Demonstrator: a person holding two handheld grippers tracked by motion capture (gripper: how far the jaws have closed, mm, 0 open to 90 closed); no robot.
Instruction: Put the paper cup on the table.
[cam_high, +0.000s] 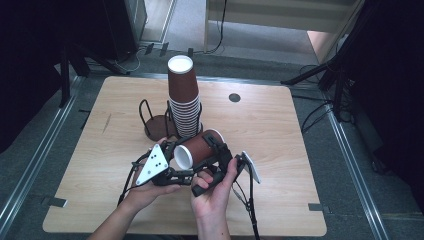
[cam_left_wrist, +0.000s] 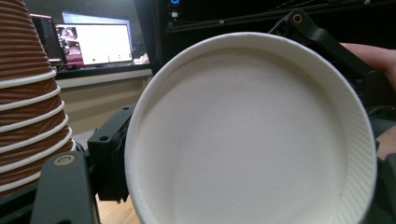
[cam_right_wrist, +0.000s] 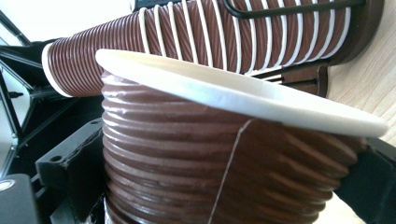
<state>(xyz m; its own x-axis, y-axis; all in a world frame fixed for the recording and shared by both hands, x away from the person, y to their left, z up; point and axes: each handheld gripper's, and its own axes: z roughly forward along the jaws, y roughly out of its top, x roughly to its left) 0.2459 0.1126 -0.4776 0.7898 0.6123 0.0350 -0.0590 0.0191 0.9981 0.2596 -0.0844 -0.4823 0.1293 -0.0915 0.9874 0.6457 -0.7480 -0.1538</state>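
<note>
Between right gripper jaws: loose cup lying sideways, ribbed wall being clamped, white mouth facing left gripper. Left jaws nearly closed, pinching at cup rim, it seems. Beyond jaws: cup stack standing inverted in wire holder on desk. Advice: keeping squeeze light, avoiding crushing; passing over before right lets go.

Black tools, grey 3-cornered plates, trailing cables

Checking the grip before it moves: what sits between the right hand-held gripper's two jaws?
A ribbed brown paper cup lies sideways between the right hand-held gripper's jaws, which clamp its wall; the right gripper view and high view show it.
</note>
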